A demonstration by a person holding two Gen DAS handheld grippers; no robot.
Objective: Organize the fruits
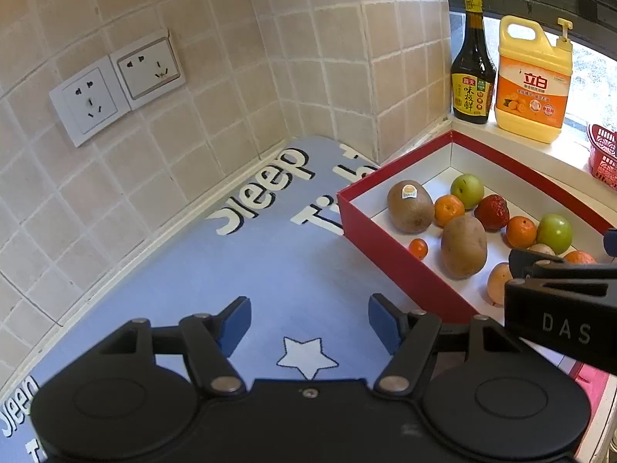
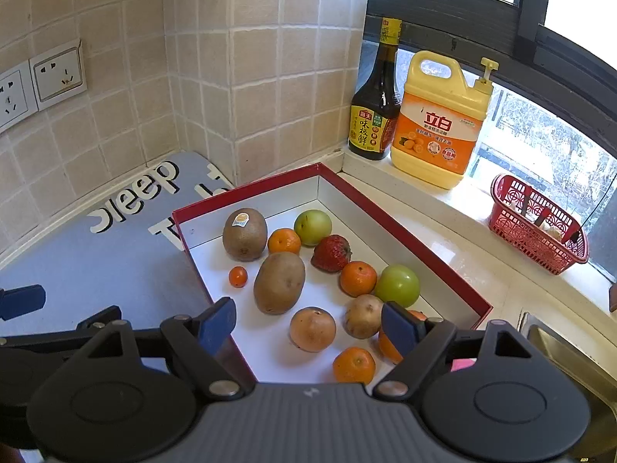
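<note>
Both tongs hang released and empty: the right tongs (image 2: 308, 328) over the red box (image 2: 424, 247) of mixed fruit, the left tongs (image 1: 309, 326) above the blue mat (image 1: 246, 266) on the desk. Probably best to drop straight onto the pale round fruit (image 2: 312, 329) (nearest, with room around it), closing gently around its middle.

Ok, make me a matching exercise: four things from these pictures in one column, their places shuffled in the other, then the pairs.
Things:
1. brown kiwi with a sticker
2. red strawberry
3. dark soy sauce bottle with a yellow cap
4. red plastic basket

Places:
A. on the windowsill, right of the yellow detergent jug
B. on the windowsill, left of the detergent jug
C. in the red-walled box, near its far left corner
D. in the box, between two round green fruits

Pairs: 1-C, 2-D, 3-B, 4-A
</note>
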